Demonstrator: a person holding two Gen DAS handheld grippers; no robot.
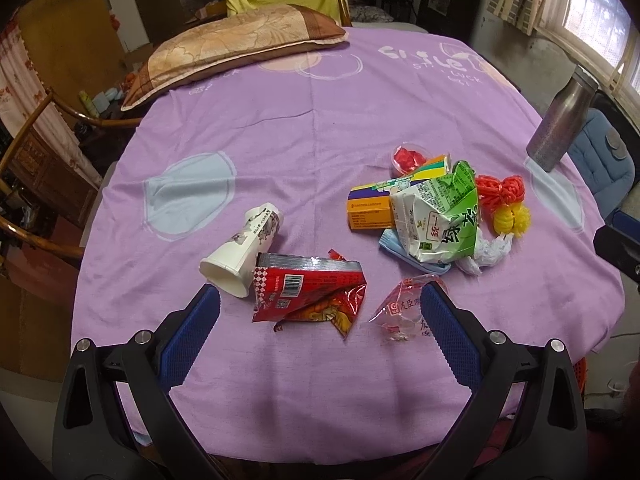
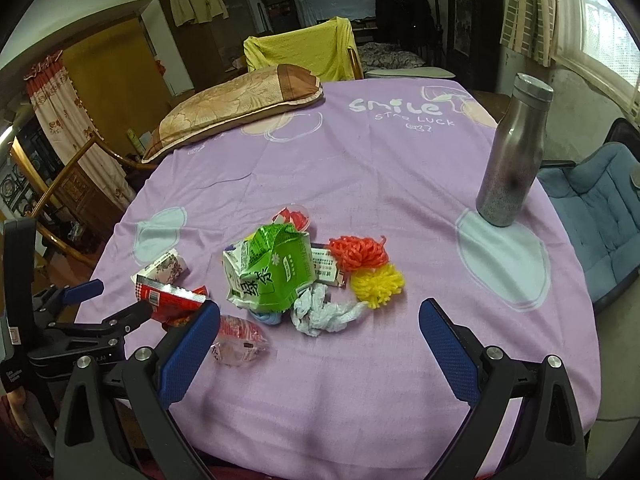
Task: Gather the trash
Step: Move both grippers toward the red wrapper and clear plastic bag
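Trash lies on a purple cloth. My left gripper [image 1: 318,300] is open above the near edge, and a red snack wrapper [image 1: 308,294] lies between its fingertips. A tipped white paper cup [image 1: 244,250] touches that wrapper on the left. A clear red-printed bag [image 1: 402,306] lies by the right finger. Further right sit a crushed green carton [image 1: 440,218], an orange box [image 1: 370,214], a red-filled cup [image 1: 408,158], red and yellow mesh balls [image 1: 502,202] and a crumpled tissue [image 1: 486,254]. My right gripper [image 2: 320,314] is open, just short of the tissue [image 2: 324,312] and green carton [image 2: 272,270].
A metal bottle [image 2: 510,156] stands at the table's right side. A brown pillow [image 2: 240,108] lies at the far left. A yellow-draped chair [image 2: 304,54] stands behind the table, a blue padded chair [image 2: 592,216] to the right and wooden chairs [image 1: 40,152] to the left.
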